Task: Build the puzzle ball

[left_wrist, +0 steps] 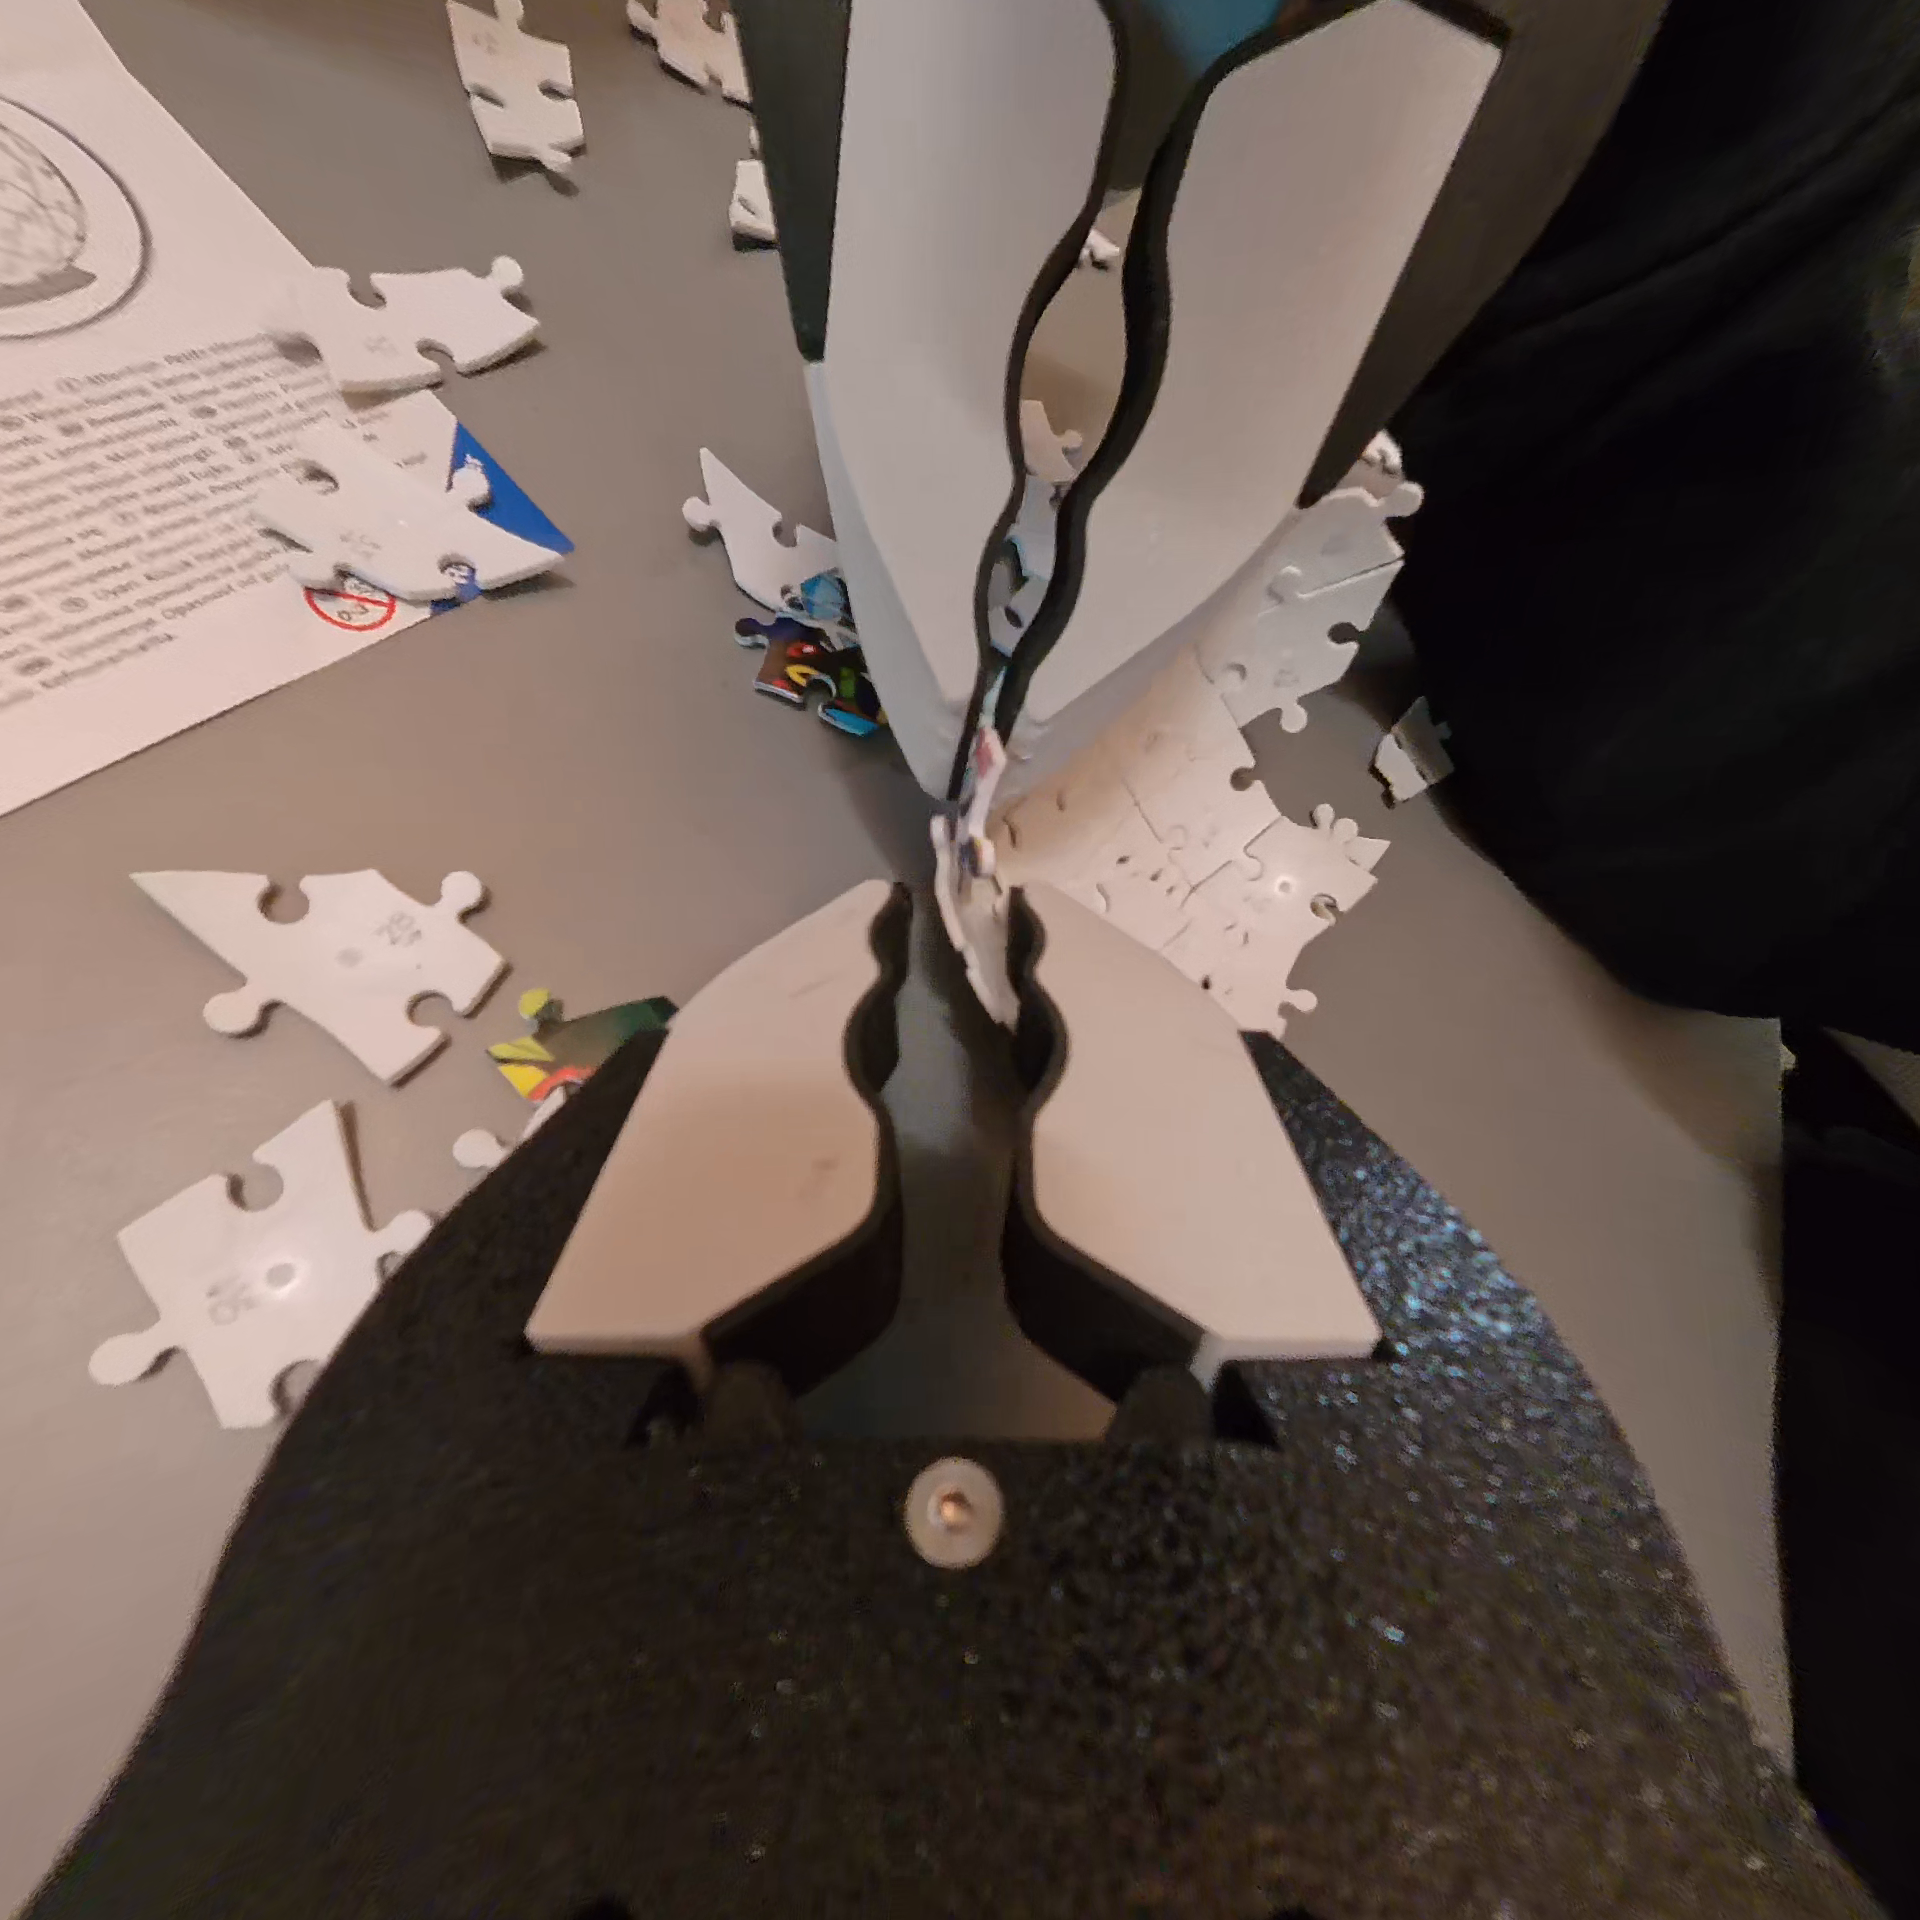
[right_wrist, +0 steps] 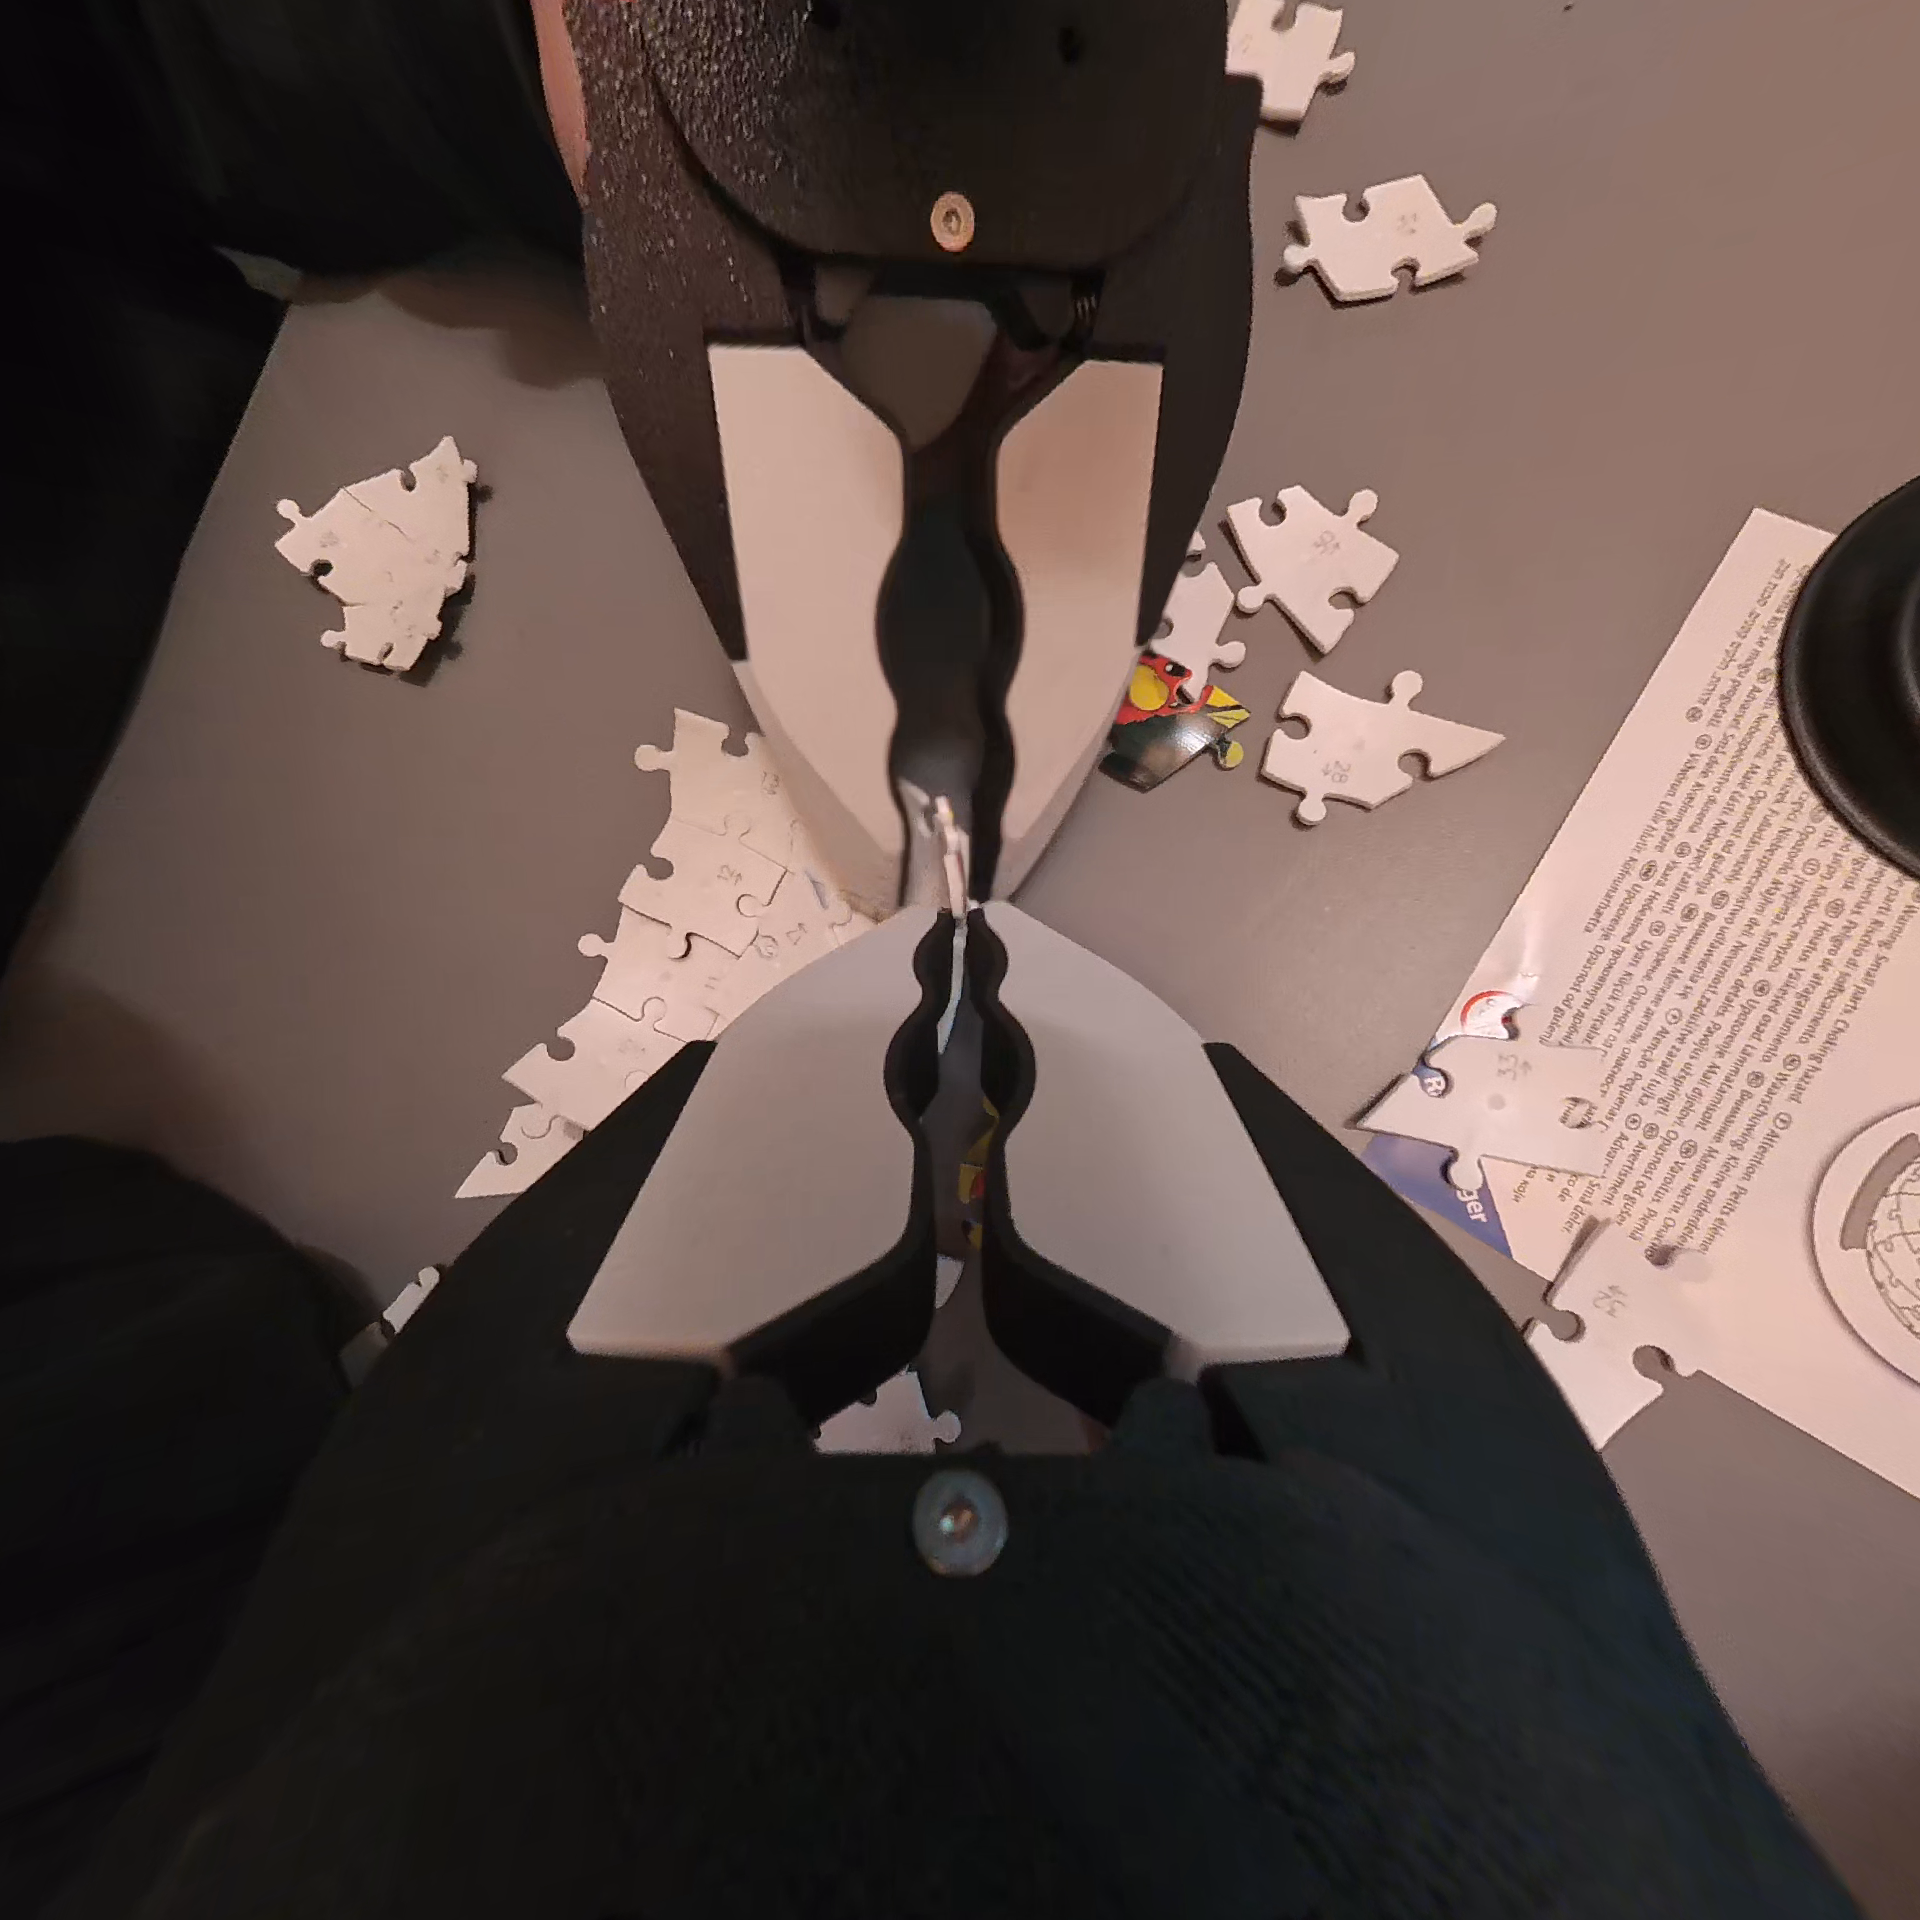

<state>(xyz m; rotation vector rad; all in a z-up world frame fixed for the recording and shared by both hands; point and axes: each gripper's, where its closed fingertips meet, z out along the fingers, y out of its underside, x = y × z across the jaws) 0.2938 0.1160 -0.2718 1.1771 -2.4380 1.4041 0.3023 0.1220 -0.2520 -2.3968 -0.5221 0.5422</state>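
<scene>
Tip to tip above the grey table (right_wrist: 1351, 935), the right gripper (right_wrist: 961, 914) is pinching a puzzle piece (left_wrist: 971, 914) edge-on – apparently so it hangs clear of the joined white section (left_wrist: 1195, 831) – while the left gripper (left_wrist: 956, 904) is standing spread around its far end, not clamping.

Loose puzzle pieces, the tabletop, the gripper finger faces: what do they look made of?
Puzzle pieces: probably plastic or dense card, matte white backs, thick clean-cut edges; can't tell which. Table: smooth matte grey, likely laminate, no grain. Left gripper fingers: light grey smooth hard plastic faces with black wavy inner pads, probably rubber; black body looks grainy, possibly printed.
</scene>
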